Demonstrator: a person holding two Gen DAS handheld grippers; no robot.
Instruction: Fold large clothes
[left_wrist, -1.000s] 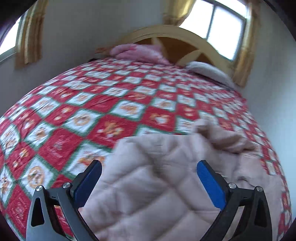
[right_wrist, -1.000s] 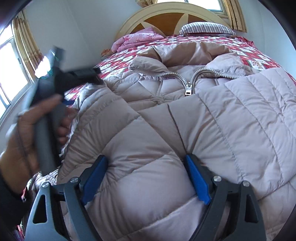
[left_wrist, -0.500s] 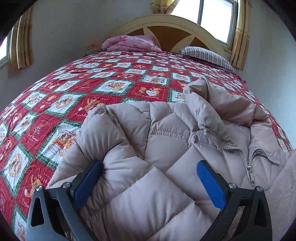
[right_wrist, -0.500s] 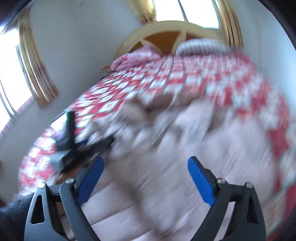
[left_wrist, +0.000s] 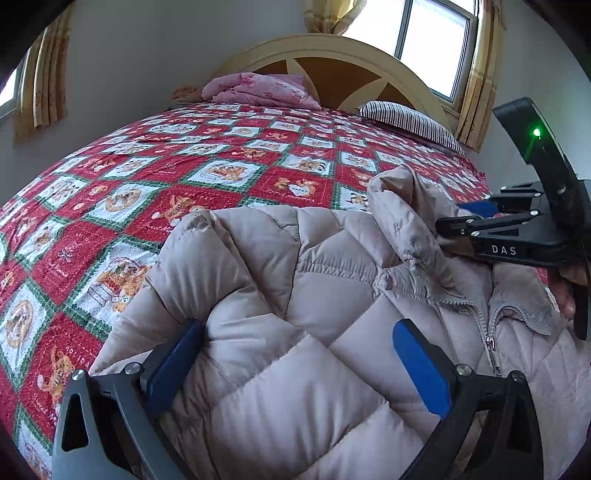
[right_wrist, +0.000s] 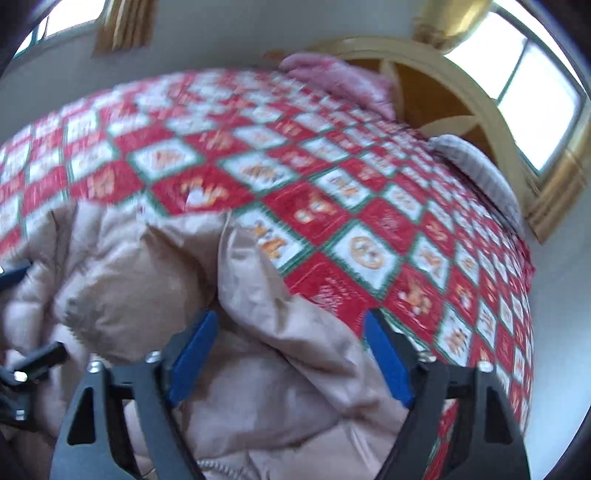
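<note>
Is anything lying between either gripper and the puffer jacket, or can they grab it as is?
Nothing visible blocks them. The left gripper straddles the beige jacket with open jaws. The right gripper, jaws closing, has jacket fabric directly between its pads. Only the bedspread lies around it.

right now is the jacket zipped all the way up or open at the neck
Open at the neck: the jacket has its zipper pull below the collar, teeth splitting apart above.
</note>
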